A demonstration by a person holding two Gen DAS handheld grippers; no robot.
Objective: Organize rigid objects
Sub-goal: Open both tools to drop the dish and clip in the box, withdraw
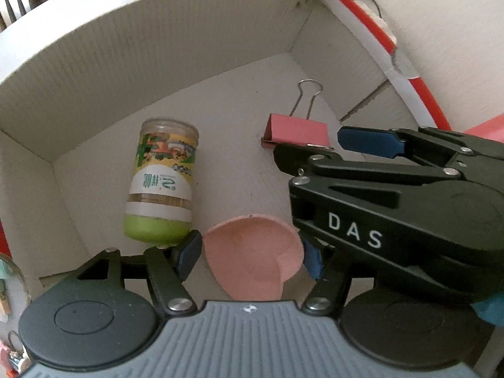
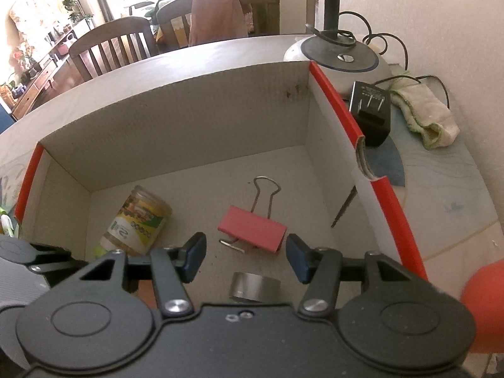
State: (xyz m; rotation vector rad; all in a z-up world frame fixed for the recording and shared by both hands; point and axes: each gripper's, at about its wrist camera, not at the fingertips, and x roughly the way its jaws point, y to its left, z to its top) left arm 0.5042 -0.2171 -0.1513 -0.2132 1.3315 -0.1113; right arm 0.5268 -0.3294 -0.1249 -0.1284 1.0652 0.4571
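Both grippers point steeply down into an open white cardboard box (image 2: 189, 119) with red-edged rims.

Nearest in the left wrist view, the left gripper (image 1: 252, 253) has its blue pads spread on either side of a pink shell-shaped dish (image 1: 252, 252) lying on the box floor. The left pad is just beside the dish's rim; the right pad sits at its right edge, but actual contact cannot be told. No grip is evident.

In the right wrist view, the right gripper (image 2: 245, 256) is also spread, with nothing pinched. A short silver metal cylinder (image 2: 255, 286) lies on the floor just near of its fingertips, partly hidden by the gripper body.

Farther in, a pink binder clip (image 2: 252, 231) rests on the floor between and just beyond the right gripper's pads, its wire handle pointing toward the far wall. In the left wrist view the right gripper reaches in from the right, its upper pad just right of the clip.

To the left lies a toothpick jar (image 1: 163, 179) on its side, green cap toward the near side.

Beyond the box's far right corner stand a lamp base (image 2: 337, 53), a black power adapter (image 2: 371, 113) and a folded cloth (image 2: 425, 119). Wooden chairs (image 2: 110, 47) stand farthest back.
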